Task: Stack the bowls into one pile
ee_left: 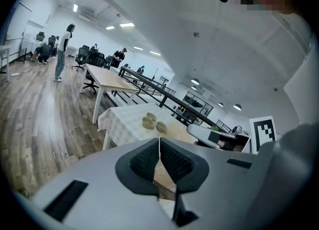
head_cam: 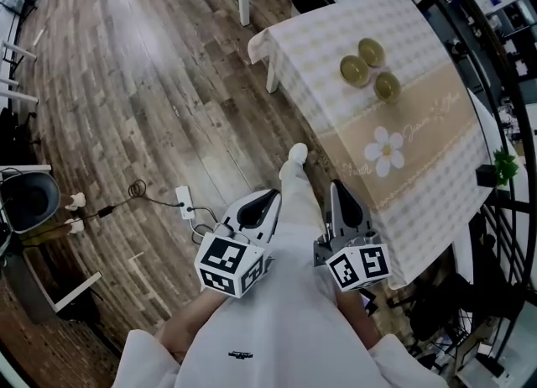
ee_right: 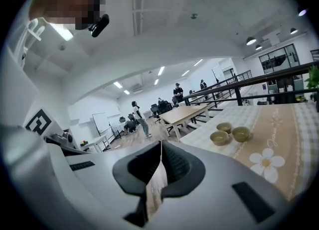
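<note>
Jaws on both sides are pressed together w/ nothing between them: the left gripper (ee_left: pixel 159 145) shows its ribbed pads (ee_left: pixel 175 160) meeting along one line, and the right gripper (ee_right: pixel 161 149) looks the same. Both hang low by the person's thighs, short of the table (head_cam: pixel 289 52), tips aimed fwd. That reads as a carry pose, prob. because nothing is within reach. The person's foot (head_cam: pixel 296 154) points toward the table's near edge, so the approach seems not yet finished. A power strip (head_cam: pixel 185 201) and its cable lie on the wooden floor (head_cam: pixel 151 84) to the left, well apart from the table. On the table a checked cloth (head_cam: pixel 436 185) hangs over the edges, w/ a daisy print (head_cam: pixel 387 149) on its tan band. Farther along the table sit the three bowls (head_cam: pixel 354 70), upright, clustered near the middle. None is nested in another, though I can't tell whether the rims touch. They're bunched close, so stacking should need only short lifts once the jaws open. Past the table's far end are other desks and people, too small to detail.
</note>
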